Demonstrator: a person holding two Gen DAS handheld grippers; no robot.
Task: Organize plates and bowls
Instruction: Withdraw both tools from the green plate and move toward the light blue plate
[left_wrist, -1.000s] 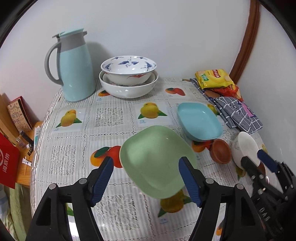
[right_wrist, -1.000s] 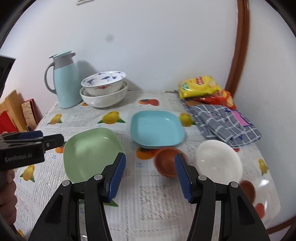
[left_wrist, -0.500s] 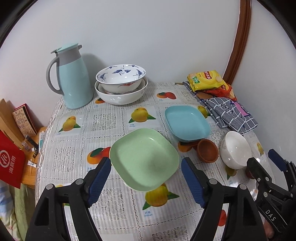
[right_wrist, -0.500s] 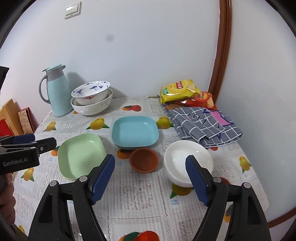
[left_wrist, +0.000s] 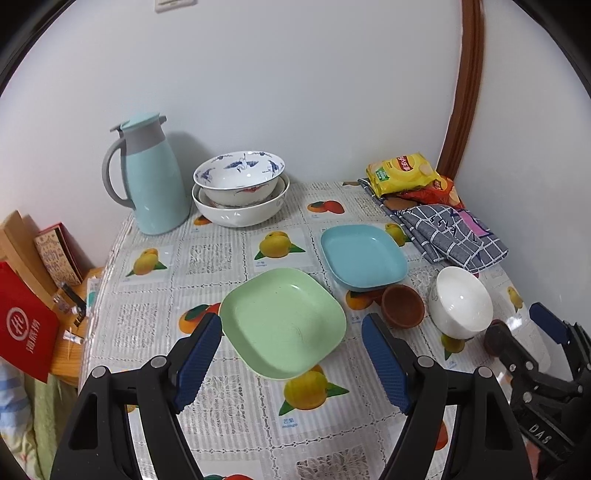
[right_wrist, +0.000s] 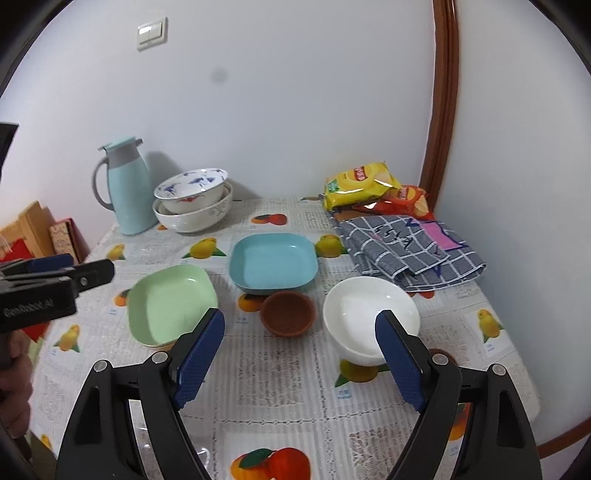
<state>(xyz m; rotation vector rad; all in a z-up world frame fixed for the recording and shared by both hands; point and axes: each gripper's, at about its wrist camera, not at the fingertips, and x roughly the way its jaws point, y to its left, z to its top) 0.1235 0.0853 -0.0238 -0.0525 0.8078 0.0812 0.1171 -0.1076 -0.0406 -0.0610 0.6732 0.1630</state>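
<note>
Fig.: table (right_wrist: 295, 387) w/ bare cloth along the near edge, where I have room to move; wall behind, towel (right_wrist: 410, 254) at right. Green plate (left_wrist: 282, 321), blue plate (left_wrist: 364, 256), brown bowl (left_wrist: 402, 306), white bowl (left_wrist: 460, 301) sit mid-table; stacked bowls (left_wrist: 240, 192) by jug (left_wrist: 151, 177). My left gripper (left_wrist: 291, 365): jaws spread, empty. Right gripper (right_wrist: 299, 358): jaws opening, nothing btwn them.

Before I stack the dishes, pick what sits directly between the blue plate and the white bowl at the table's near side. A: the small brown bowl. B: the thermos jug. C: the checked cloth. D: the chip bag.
A: the small brown bowl sits just in front of the blue plate, left of the white bowl.
</note>
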